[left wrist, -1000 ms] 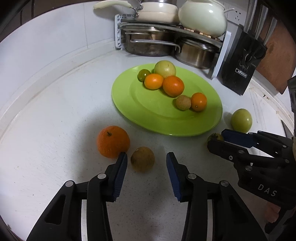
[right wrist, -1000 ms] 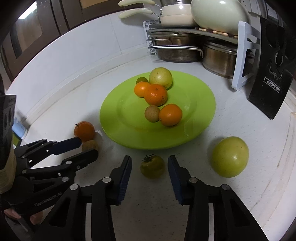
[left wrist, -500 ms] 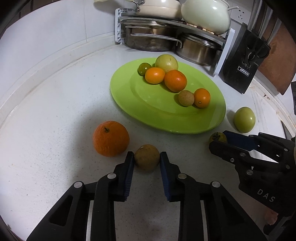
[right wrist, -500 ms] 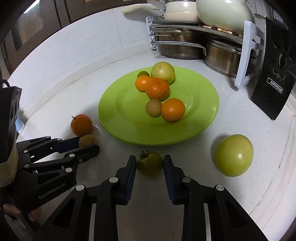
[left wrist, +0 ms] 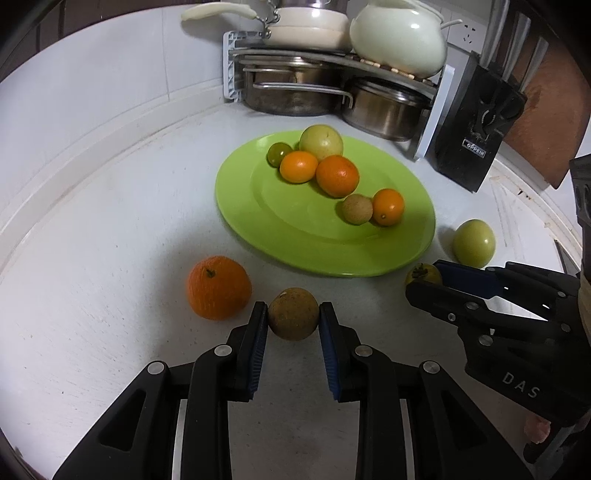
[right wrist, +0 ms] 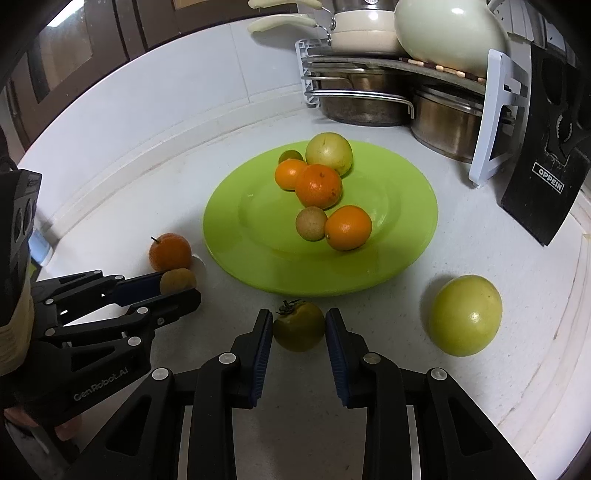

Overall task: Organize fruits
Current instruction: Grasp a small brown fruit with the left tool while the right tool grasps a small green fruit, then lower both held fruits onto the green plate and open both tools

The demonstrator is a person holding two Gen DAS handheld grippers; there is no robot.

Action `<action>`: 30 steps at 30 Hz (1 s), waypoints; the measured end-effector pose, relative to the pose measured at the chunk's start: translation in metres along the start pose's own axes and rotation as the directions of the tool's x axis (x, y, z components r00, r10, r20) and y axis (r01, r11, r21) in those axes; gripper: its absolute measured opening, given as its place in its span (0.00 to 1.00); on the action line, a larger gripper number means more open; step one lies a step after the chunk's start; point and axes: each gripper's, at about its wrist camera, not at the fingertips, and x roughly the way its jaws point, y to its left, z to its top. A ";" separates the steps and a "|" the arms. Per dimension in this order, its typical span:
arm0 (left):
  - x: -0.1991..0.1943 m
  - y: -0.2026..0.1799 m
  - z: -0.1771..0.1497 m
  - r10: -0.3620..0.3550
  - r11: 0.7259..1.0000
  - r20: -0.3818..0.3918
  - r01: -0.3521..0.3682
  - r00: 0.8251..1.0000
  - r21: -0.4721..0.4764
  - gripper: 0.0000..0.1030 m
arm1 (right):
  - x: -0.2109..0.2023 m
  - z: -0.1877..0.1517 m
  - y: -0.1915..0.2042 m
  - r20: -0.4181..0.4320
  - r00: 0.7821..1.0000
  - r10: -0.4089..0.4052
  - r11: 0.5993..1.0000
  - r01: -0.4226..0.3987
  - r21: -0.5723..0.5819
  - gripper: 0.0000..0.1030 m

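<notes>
A green plate (left wrist: pixel 295 236) (right wrist: pixel 406 229) holds several fruits: oranges, a yellow-green apple, small brown and green ones. My left gripper (left wrist: pixel 293 319) is shut on a small brown fruit (left wrist: pixel 293 314) on the counter; it also shows in the right wrist view (right wrist: pixel 177 281). An orange (left wrist: pixel 218 287) (right wrist: pixel 170 252) lies just left of it. My right gripper (right wrist: pixel 299 326) is shut on a green tomato (right wrist: pixel 299 325) in front of the plate, also seen in the left wrist view (left wrist: pixel 423 275). A large green fruit (right wrist: pixel 465 315) (left wrist: pixel 474 243) lies to the right.
A rack with steel pots (left wrist: pixel 295 92) and cream cookware (left wrist: pixel 399 35) stands at the back corner. A black knife block (left wrist: pixel 476 129) (right wrist: pixel 546 173) stands at the back right. The counter's raised rim (right wrist: pixel 554 332) runs along the right.
Both grippers moved forward around their fruits and closed: the left on the brown fruit, the right on the green tomato.
</notes>
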 end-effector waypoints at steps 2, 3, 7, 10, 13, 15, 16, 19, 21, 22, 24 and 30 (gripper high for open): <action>-0.005 -0.002 0.001 0.002 1.000 0.014 -0.002 1.000 0.005 0.27 | -0.003 0.001 0.000 0.009 1.000 0.003 1.000 -0.003 0.000 0.30; -0.008 -0.003 0.002 0.005 1.000 0.021 -0.005 1.000 0.009 0.27 | -0.005 0.002 0.000 0.015 1.000 0.004 1.000 -0.004 -0.001 0.30; -0.021 -0.007 0.004 0.009 1.000 0.053 -0.011 0.999 0.023 0.27 | -0.014 0.006 0.002 0.041 0.999 0.007 1.000 -0.006 -0.008 0.30; -0.032 -0.010 0.007 0.010 0.999 0.082 -0.013 0.997 0.033 0.27 | -0.023 0.010 0.003 0.067 0.998 0.007 1.000 -0.006 -0.013 0.30; -0.039 -0.013 0.012 0.011 0.999 0.102 -0.015 0.995 0.040 0.27 | -0.033 0.016 0.001 0.093 0.996 0.006 1.000 -0.005 -0.007 0.30; -0.043 -0.016 0.017 0.011 0.999 0.115 -0.017 0.993 0.048 0.27 | -0.040 0.022 -0.001 0.112 0.994 0.001 1.000 0.000 -0.002 0.30; -0.045 -0.017 0.020 0.014 0.999 0.122 -0.020 0.992 0.050 0.27 | -0.043 0.026 -0.003 0.125 0.992 -0.006 1.000 0.006 0.000 0.30; -0.045 -0.020 0.030 0.016 0.998 0.138 -0.024 0.990 0.053 0.27 | -0.049 0.036 -0.007 0.151 0.988 -0.023 1.000 0.022 0.009 0.30; -0.044 -0.020 0.037 0.021 0.998 0.143 -0.029 0.989 0.054 0.27 | -0.050 0.045 -0.012 0.161 0.986 -0.032 0.999 0.031 0.012 0.30; -0.042 -0.020 0.040 0.025 0.998 0.146 -0.033 0.989 0.056 0.27 | -0.049 0.049 -0.014 0.162 0.986 -0.035 0.999 0.032 0.015 0.30; -0.038 -0.020 0.048 0.029 0.998 0.148 -0.038 0.988 0.058 0.27 | -0.046 0.057 -0.019 0.161 0.987 -0.031 0.999 0.027 0.026 0.30; -0.020 -0.018 0.067 0.038 0.997 0.135 -0.047 0.990 0.059 0.27 | -0.025 0.077 -0.026 0.139 0.989 -0.041 0.999 0.037 0.033 0.30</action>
